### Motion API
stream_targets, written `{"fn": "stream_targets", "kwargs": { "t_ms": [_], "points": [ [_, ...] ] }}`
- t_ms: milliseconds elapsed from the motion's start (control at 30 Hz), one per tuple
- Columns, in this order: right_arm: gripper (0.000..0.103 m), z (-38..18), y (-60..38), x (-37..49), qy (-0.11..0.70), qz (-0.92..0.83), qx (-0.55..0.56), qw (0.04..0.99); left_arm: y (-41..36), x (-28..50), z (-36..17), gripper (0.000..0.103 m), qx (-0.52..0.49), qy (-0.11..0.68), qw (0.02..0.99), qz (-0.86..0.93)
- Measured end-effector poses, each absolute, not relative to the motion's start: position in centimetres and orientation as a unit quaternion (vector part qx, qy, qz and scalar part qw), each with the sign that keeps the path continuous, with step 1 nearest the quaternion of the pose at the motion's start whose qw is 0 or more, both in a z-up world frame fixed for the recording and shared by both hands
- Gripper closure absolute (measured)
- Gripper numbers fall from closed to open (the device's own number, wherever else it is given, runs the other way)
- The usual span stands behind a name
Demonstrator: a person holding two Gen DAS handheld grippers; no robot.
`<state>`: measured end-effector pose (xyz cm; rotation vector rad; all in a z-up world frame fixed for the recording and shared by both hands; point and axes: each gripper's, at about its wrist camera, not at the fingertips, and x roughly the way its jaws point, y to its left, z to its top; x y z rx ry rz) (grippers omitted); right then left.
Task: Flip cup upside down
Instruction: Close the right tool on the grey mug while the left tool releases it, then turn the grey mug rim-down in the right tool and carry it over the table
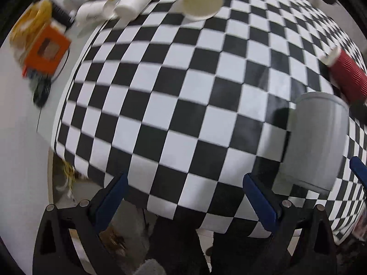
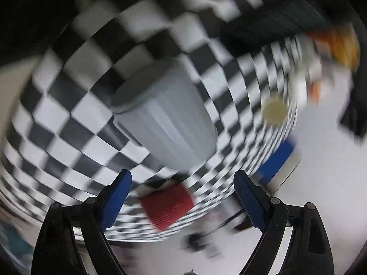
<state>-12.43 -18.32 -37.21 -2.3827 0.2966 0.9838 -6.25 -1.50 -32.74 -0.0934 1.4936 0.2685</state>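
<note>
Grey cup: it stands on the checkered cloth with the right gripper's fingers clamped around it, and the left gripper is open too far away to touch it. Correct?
Not quite. In the right wrist view the right gripper is open, its jaws spread and empty, short of the grey cup. The rest holds: the cup is on the checkered cloth and the left gripper is open, apart from it.

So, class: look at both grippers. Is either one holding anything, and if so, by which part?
Nothing is held. The left gripper and the right gripper are both open with nothing between their fingers. The grey cup stands free on the checkered cloth.
</note>
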Motion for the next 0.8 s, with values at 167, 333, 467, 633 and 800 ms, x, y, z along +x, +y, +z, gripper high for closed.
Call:
{"fn": "stream_targets", "kwargs": {
  "t_ms": [167, 333, 467, 633, 800],
  "points": [
    [0.012, -40.7, -19.7, -14.1, -0.015, 0.402, -0.9, 0.17, -0.8, -7.2, -33.9, 0.001, -0.07, 0.683, 0.712, 0.147],
    [0.02, -43.5, -19.9, -14.4, -0.073, 0.415, -0.896, 0.138, 0.0, -7.7, -34.3, 0.001, -0.07, 0.685, 0.707, 0.161],
    [0.021, -43.7, -18.2, -14.5, -0.043, 0.426, -0.891, 0.154, 1.2, -7.6, -34.0, 0.001, -0.07, 0.681, 0.708, 0.176],
    [0.021, -42.1, -15.0, -13.0, 0.104, 0.439, -0.862, 0.233, 2.8, -6.9, -32.8, 0.001, -0.068, 0.67, 0.713, 0.194],
    [0.021, -40.1, -11.2, -8.3, 0.307, 0.415, -0.781, 0.353, 3.8, -5.9, -31.4, 0.001, -0.062, 0.658, 0.722, 0.204]
  ]
}}
